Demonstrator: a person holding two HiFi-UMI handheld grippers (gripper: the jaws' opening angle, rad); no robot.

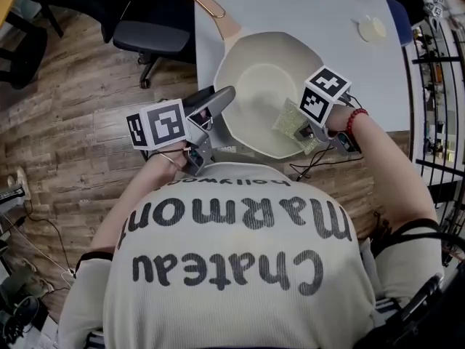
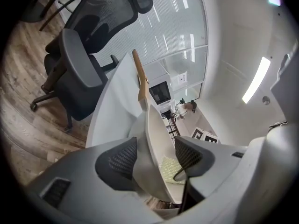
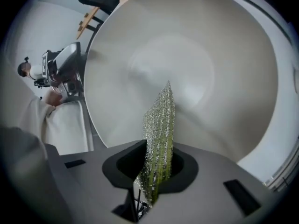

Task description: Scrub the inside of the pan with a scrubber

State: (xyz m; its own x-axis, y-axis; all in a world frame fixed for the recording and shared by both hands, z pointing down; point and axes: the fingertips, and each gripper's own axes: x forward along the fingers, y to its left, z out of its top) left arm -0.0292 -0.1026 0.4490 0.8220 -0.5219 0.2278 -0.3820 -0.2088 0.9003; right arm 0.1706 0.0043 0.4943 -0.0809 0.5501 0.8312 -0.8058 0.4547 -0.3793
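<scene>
The right gripper (image 3: 156, 167) had its jaws pressed together on the scrubber (image 3: 159, 125), a thin green-and-silver mesh pad pinched on edge so that most of it stood out past the fingertips. Held that way, the free part of the pad, not the jaws, would meet the surface. The gripper pointed steeply down into the pan (image 3: 187, 55), whose pale inside filled the space ahead of it. The pad's tip looked close to the sloping wall, just short of the flat bottom; I could not tell whether it was touching.

The left gripper (image 2: 154, 157) stood with its jaws spread and the pan's near wall (image 2: 149, 139) between them – one pad outside, at or almost against the wall, the other inside with a clear gap. It seemed set there to steady the pan against the push of scrubbing, though the grip did not look closed. Beyond its fingertips the wooden handle (image 1: 211, 6) ran away across the grey table (image 1: 312, 13), too far off to hold from that side, which may be why the rim was taken instead.

The scrubber lay across the pan from the left gripper, low on the inner wall. Scrubbing looked about to start, with the pan's inside clean-looking and dry.
</scene>
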